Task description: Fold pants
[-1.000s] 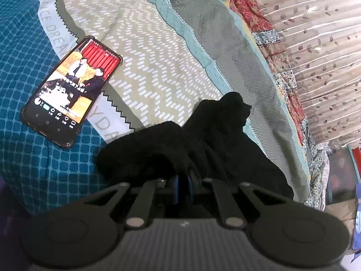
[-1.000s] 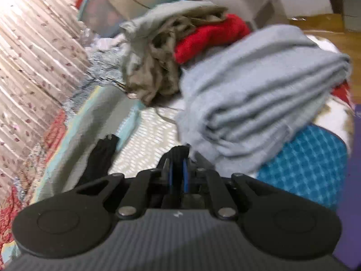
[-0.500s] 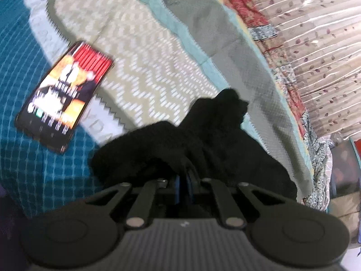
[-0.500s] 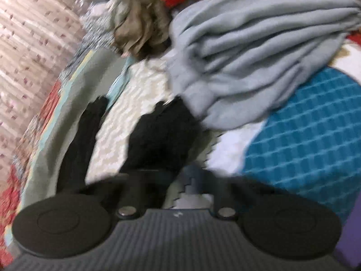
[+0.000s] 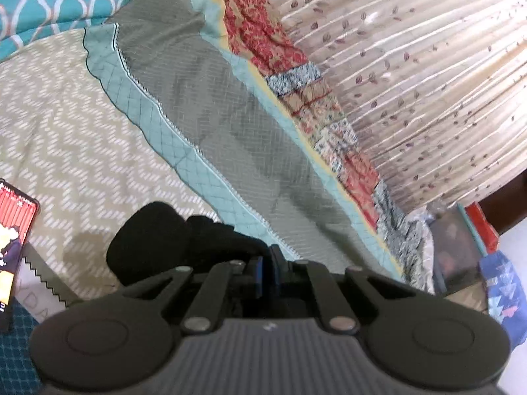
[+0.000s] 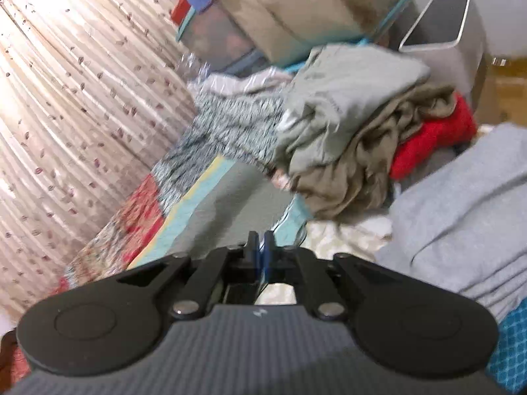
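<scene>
While the left gripper (image 5: 267,256) pinches the black pants (image 5: 164,240), bunched at its ten o'clock on the bedspread (image 5: 82,138) beside a phone (image 5: 13,240), the right gripper (image 6: 261,243) has fingers nearly together; whether cloth sits between them cannot be told

- i've lifted the left gripper (image 5: 266,256); its view now looks further up the bed, with the curtain (image 5: 411,75) filling more of it.
- the pants (image 5: 171,240) have come up with it, bunched black just left of the closed jaws, much less of them showing than before.
- the phone (image 5: 13,243) has slid to the far left edge, half cut off.
- the right gripper (image 6: 260,247) has risen too; the black cloth seen ahead of it half a second ago is gone from its view.
- the grey blanket (image 6: 461,214) has shifted to the right edge, and the clothes pile (image 6: 355,138) now sits centre.
</scene>
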{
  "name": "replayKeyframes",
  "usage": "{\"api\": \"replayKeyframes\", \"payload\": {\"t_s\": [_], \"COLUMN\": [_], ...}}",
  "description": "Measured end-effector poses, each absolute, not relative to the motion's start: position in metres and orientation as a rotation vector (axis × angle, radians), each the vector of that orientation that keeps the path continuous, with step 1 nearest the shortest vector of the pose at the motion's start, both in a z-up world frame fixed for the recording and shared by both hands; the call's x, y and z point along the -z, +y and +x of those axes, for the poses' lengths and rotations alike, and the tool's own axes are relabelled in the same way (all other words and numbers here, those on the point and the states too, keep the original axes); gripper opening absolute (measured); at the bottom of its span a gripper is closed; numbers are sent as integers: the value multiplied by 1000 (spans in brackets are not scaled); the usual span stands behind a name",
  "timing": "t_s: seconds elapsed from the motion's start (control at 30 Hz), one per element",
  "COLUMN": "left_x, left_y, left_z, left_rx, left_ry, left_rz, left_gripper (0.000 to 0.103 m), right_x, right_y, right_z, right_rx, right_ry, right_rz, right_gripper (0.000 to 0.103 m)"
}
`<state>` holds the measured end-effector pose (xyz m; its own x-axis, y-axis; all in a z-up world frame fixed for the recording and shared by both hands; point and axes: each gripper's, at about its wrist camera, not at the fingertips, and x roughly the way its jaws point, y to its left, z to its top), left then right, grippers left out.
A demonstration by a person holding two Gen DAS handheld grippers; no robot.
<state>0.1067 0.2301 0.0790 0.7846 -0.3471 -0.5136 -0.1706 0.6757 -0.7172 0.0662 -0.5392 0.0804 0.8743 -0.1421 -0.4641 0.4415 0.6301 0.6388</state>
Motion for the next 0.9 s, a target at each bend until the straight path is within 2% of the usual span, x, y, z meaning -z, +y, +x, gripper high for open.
{"api": "replayKeyframes", "payload": {"t_s": [0.13,0.2,0.27,0.5,0.53,0.57,0.6,0.9], "left_x": [-52,-44,-40,-41,-42,-43,-44,-60], "left_y": [232,240,248,257,258,257,257,257], "left_z": [103,99,95,89,91,91,91,107], "left_rx": [93,79,62,38,37,37,38,58], "left_ry": [746,760,757,753,756,756,755,736], "left_rz": [-887,-905,-921,-935,-934,-935,-936,-933], "left_gripper": [6,6,6,6,6,6,6,6], "right_x": [-32,-4,20,59,60,59,53,-21], "right_y": [-533,-531,-530,-528,-528,-527,-526,-518], "right_z": [42,25,10,11,15,19,21,41], "right_rx": [325,316,311,347,332,318,309,283], "right_ry": [508,556,568,584,584,589,595,453], "right_rz": [886,909,940,990,1006,1009,996,909], "right_gripper": [13,21,50,52,48,19,5,6]}}
